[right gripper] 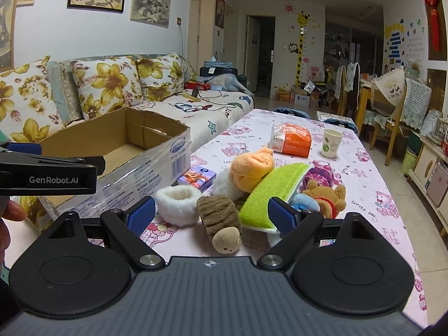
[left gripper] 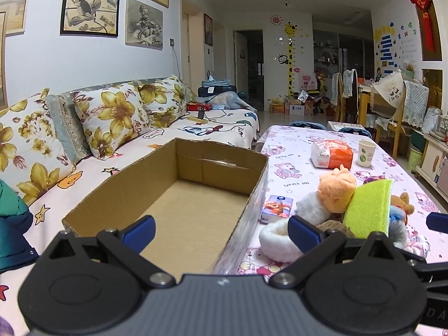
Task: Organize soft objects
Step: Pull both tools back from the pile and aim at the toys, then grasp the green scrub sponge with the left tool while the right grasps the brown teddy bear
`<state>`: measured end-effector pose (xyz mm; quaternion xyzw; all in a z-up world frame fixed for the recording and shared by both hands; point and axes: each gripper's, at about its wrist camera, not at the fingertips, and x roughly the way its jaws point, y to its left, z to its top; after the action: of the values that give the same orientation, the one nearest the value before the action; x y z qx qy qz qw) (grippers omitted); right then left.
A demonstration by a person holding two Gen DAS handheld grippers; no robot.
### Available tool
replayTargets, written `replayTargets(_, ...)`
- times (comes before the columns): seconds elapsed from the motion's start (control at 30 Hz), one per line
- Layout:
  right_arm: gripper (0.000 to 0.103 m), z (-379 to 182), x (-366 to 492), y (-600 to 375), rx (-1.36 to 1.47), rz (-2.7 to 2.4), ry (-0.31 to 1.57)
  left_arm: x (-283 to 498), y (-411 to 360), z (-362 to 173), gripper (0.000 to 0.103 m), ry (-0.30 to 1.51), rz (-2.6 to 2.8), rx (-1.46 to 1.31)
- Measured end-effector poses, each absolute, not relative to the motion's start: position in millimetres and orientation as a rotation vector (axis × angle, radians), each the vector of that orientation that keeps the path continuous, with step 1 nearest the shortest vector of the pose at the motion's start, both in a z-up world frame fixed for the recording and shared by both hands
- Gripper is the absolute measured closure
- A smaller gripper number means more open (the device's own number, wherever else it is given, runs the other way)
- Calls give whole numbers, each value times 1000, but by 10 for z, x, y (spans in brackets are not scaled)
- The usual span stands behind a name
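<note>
Soft-toy heap on cartoon-print tabletop, beside empty cardboard box. Nearby: tissue pack, paper cup, small carton. Floral-cushioned sofa behind. Left hand-held gripper wide, empty; right hand-held gripper likewise.
</note>
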<state>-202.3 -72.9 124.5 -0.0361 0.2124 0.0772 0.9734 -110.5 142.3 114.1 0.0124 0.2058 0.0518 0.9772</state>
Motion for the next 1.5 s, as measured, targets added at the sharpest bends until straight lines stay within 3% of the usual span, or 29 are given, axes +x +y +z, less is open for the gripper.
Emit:
replayTargets(1.0, 0, 1044, -1875, -1251, 2, 0, 450, -910, 914, 808, 9, 452, 3, 112)
replayTargets(1.5, 0, 902, -1626, -2013, 192, -139, 509, -681, 267, 620, 9, 455, -172, 224)
